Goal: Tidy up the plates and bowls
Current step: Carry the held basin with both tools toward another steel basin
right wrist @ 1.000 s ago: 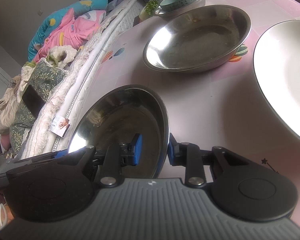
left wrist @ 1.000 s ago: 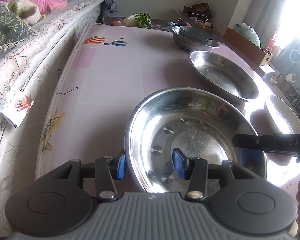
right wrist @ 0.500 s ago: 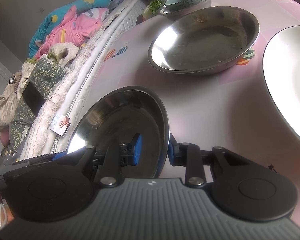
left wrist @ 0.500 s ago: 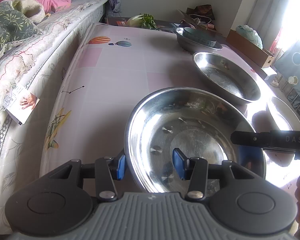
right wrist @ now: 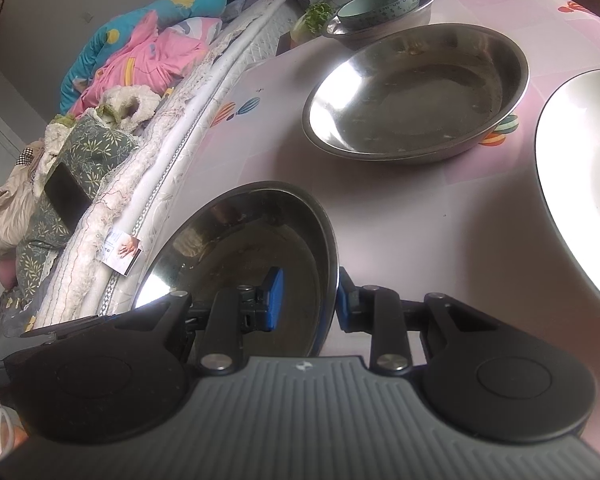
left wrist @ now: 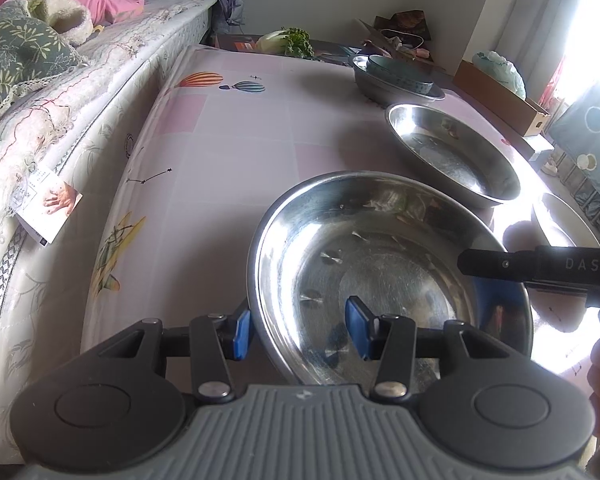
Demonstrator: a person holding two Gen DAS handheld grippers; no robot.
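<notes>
Nearest steel bowl (left wrist: 384, 256), gripped at opposite edges above the pink patterned table (left wrist: 236, 148). Left gripper (left wrist: 300, 330): fingers (left wrist: 242, 334) straddle the near-left rim, one blue pad outside the wall, the other inside the basin, pinching it. Right gripper (right wrist: 306, 300): fingers (right wrist: 272, 300) clamp the right-hand rim (right wrist: 332, 256), one pad inside, one outside. Beyond lie a second steel bowl (right wrist: 416, 92), a teal ceramic bowl (right wrist: 376, 6) nested in a further steel bowl, and a white plate (right wrist: 580, 184) at right.

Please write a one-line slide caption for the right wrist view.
Right tool grips the rim of a steel bowl on the pink table.
</notes>
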